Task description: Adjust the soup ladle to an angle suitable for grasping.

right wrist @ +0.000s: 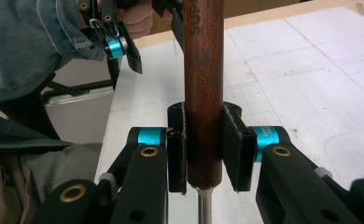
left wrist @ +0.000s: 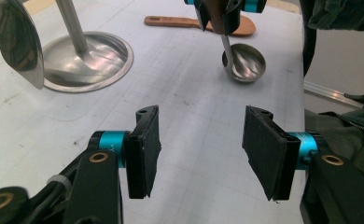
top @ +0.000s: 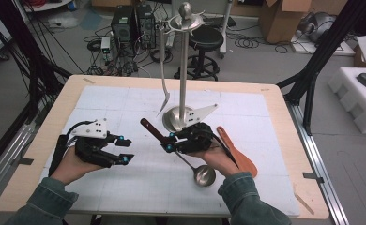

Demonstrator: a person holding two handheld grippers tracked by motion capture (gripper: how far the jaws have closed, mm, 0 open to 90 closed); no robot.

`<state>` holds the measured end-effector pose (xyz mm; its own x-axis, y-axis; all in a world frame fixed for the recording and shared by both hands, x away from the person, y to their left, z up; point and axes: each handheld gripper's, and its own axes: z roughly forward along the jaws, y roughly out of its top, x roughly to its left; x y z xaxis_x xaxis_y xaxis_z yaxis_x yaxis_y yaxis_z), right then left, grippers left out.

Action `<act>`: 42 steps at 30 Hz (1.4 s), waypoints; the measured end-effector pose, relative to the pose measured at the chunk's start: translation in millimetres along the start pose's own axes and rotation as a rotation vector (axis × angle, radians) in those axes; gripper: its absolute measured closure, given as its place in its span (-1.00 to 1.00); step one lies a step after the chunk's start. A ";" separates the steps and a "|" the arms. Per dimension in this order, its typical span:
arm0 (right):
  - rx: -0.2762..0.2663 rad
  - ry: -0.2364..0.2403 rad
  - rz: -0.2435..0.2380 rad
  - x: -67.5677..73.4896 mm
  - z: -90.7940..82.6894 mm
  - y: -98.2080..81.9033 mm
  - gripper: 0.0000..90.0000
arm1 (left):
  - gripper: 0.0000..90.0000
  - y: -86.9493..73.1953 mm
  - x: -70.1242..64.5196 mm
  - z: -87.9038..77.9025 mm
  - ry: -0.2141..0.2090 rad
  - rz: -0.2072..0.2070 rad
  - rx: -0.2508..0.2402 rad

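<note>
Between the pads of your right gripper (right wrist: 204, 151) you are clamping the dark wooden handle of a ladle (right wrist: 203, 84); both pads are pressing flat against the wood just above the point where the steel shaft is leaving it. In the high view, that right gripper (top: 170, 141) is holding the ladle (top: 190, 161) at a slant: the wooden handle is sticking out past the jaws, up and away from you, while the shaft is running back under your right hand and ending in the round steel bowl, which is sitting close to your sleeve. Whether the bowl is touching the white mat (top: 247, 108) or hanging just above it, you cannot tell.

Just beyond that gripper, the steel utensil stand (top: 183, 70) is rising on its round base, with a steel spatula (top: 163, 93) hanging from its top rim on the side away from your right hand. Just to the outer side of your right hand, a wooden rice paddle (top: 240, 154) is lying flat on the mat.

Your left gripper (top: 125, 150) is standing well apart from the ladle, its jaws spread and gripping nothing. In the left gripper view, the left gripper (left wrist: 199, 140) is pointing towards the ladle's bowl (left wrist: 245, 63), with bare mat between the pads and the stand's base off to one side.
</note>
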<state>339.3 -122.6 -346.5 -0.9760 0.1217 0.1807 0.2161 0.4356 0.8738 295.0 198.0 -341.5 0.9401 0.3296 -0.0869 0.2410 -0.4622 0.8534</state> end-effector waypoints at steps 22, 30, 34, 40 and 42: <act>-0.048 -0.046 0.005 -0.7 -15.1 1.9 0.64 | 0.02 4.5 0.4 3.2 0.001 0.005 0.014; -0.052 -0.052 0.003 -0.7 -19.7 2.0 0.65 | 0.01 4.0 0.0 2.9 0.005 0.001 0.013; -0.054 -0.058 0.005 -0.6 -23.1 1.8 0.64 | 0.00 3.7 0.1 2.6 0.005 0.002 0.013; -0.062 -0.060 0.001 -1.0 -27.0 1.5 0.65 | -0.01 3.1 0.5 1.5 0.008 0.004 0.014; -0.065 -0.058 0.003 -1.0 -28.6 1.3 0.65 | -0.02 2.8 0.6 1.3 0.009 0.001 0.011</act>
<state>339.8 -147.6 -332.6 -0.9717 0.1755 0.1581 0.2147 0.3764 0.9012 296.5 195.9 -339.8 0.9380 0.3370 -0.0816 0.2431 -0.4715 0.8477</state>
